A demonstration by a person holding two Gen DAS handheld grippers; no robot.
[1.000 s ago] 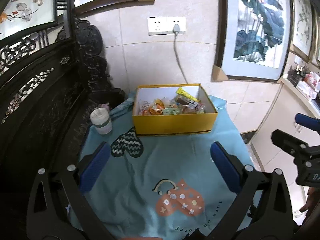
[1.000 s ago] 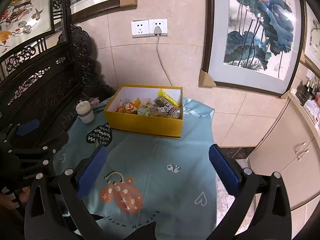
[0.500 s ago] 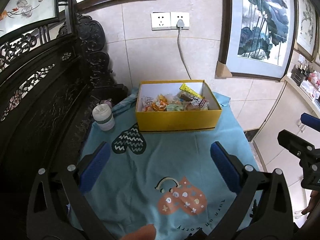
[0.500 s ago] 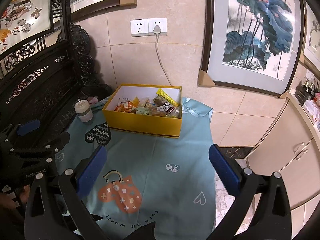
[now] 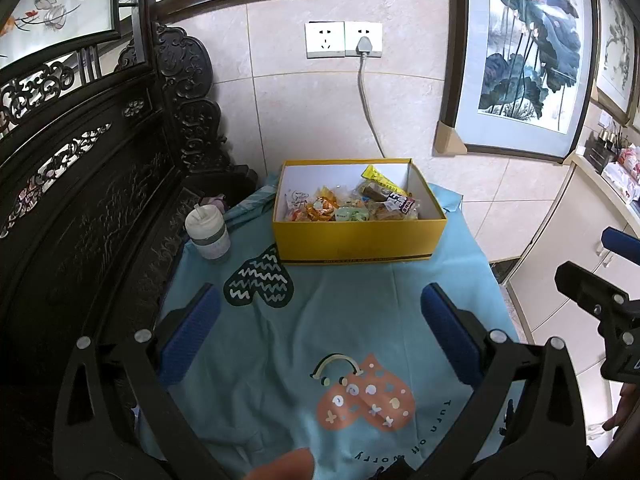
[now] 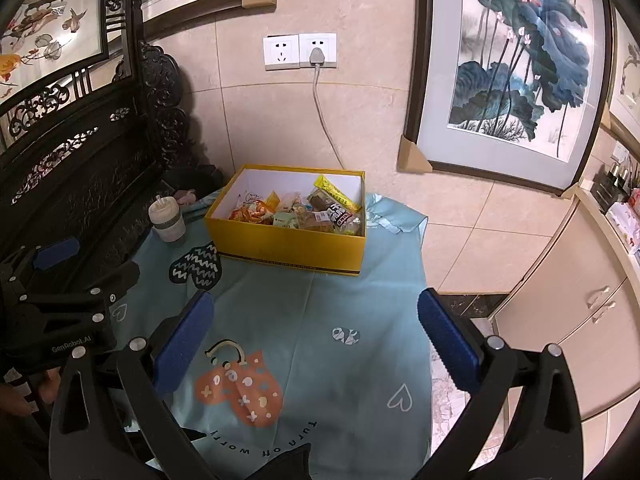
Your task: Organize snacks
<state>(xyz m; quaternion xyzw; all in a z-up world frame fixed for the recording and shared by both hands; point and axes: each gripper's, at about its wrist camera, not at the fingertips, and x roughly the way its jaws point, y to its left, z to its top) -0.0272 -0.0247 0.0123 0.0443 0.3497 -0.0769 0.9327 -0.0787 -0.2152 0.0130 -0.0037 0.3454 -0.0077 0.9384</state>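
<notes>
Where the light-blue tablecloth (image 5: 344,320) covers the small table, a yellow box (image 5: 358,240) is seen at its far end, close to the tiled wall, with its lid off and its white interior exposed. Assorted wrapped snacks (image 5: 352,208) are piled inside the box, among them a long yellow packet (image 6: 335,192) leaned against the rear right corner. A white lidded cup (image 5: 207,232) is stood just left of the box, apart from it, beside the dark carved wooden bench (image 5: 80,208). Printed heart motifs are shown on the cloth: a dark zigzag pair (image 6: 196,266) near the box's front left corner and an orange pair (image 6: 240,394) nearer the cameras. The left gripper (image 5: 320,336) is held above the near half of the cloth with its blue-padded fingers (image 5: 190,336) spread wide and nothing between them. The right gripper (image 6: 316,336) is likewise held wide apart and empty over the cloth, its blue pads (image 6: 446,340) framing bare fabric. Each gripper is also visible at the edge of the other's view, and part of a hand (image 6: 16,398) is seen gripping the left tool. On the wall behind, a double socket (image 6: 300,51) is fitted, with a grey cable (image 6: 322,108) plugged into its right half and dropped behind the box. A framed lotus painting (image 6: 516,56) is hung to the right.
</notes>
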